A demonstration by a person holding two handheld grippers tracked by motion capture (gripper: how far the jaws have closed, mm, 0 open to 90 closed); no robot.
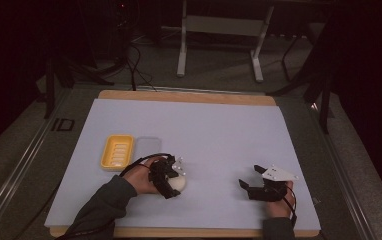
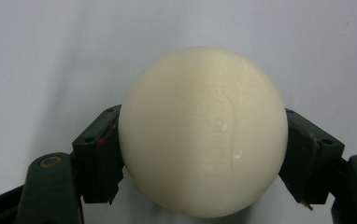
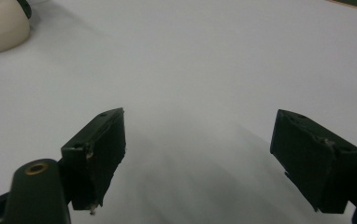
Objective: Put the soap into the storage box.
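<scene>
High view: a worktop (image 1: 219,125) covered by a pale sheet, with a wooden edge showing at the far and near sides. The left gripper (image 1: 171,181) sits at the near left of the sheet, held by the person's left hand (image 1: 141,176), a dark sleeve (image 1: 101,207) trailing to the bottom edge. Its 2 fingers (image 2: 97,156) are closed against opposite sides of a cream-white rounded soap bar (image 2: 203,130); in the left gripper view each pad touches the bar's flank, and faint embossed marks run down its face. The bar rests low on the sheet, near the front left.

A yellow ribbed soap dish (image 1: 117,151) lies just beyond the left hand, with a translucent lid (image 1: 149,146) touching its right side.

The right gripper (image 1: 251,181) is at the near right, well apart from the left one, its grey 3-cornered plate (image 1: 278,174) on top. Its fingers (image 3: 95,154) stand wide apart over bare sheet, holding nothing.
</scene>
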